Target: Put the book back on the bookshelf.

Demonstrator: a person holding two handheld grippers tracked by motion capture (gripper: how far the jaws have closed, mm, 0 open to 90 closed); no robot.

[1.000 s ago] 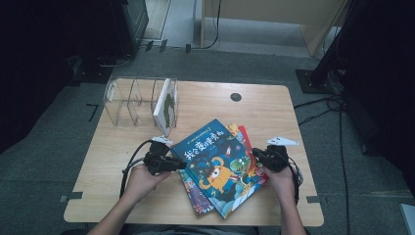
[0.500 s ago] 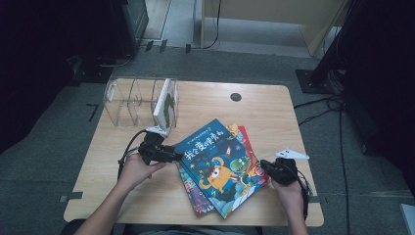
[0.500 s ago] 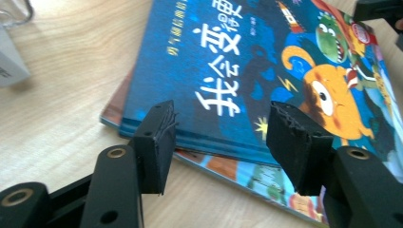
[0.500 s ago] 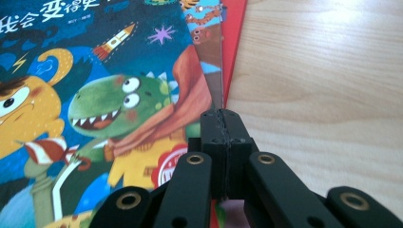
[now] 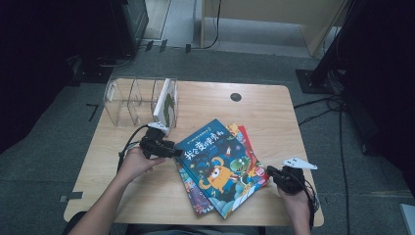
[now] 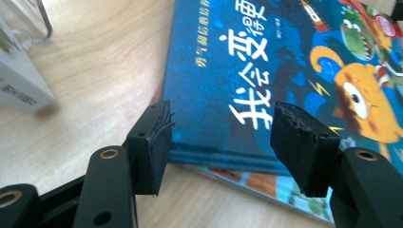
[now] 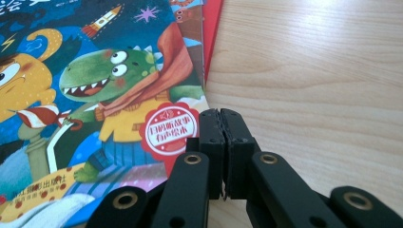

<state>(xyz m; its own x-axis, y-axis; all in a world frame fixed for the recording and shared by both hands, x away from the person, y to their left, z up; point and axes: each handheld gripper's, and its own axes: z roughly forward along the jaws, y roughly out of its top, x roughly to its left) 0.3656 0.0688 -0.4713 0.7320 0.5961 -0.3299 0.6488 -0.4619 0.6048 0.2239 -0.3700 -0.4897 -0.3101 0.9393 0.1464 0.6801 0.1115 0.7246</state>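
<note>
The blue book (image 5: 220, 166) is lying mid-frame; the left gripper (image 5: 172, 149), jaws just widening, is gaping at its left edge, while the right gripper (image 5: 270, 172) is staying clenched empty.

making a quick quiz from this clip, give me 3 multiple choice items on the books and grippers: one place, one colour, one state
1. Where does the clear rack stand?
A. table's far left
B. table's near right
C. on the floor

2. What colour is the top book cover, mainly?
A. white
B. dark blue
C. pink

3. How do the right gripper jaws stand?
A. wide open
B. shut on a book
C. shut, empty

Answers: 1 A, the high view shows it at the far left corner. 2 B, blue background with cartoon monsters. 3 C, the pads meet beside the book's corner with nothing between.
</note>
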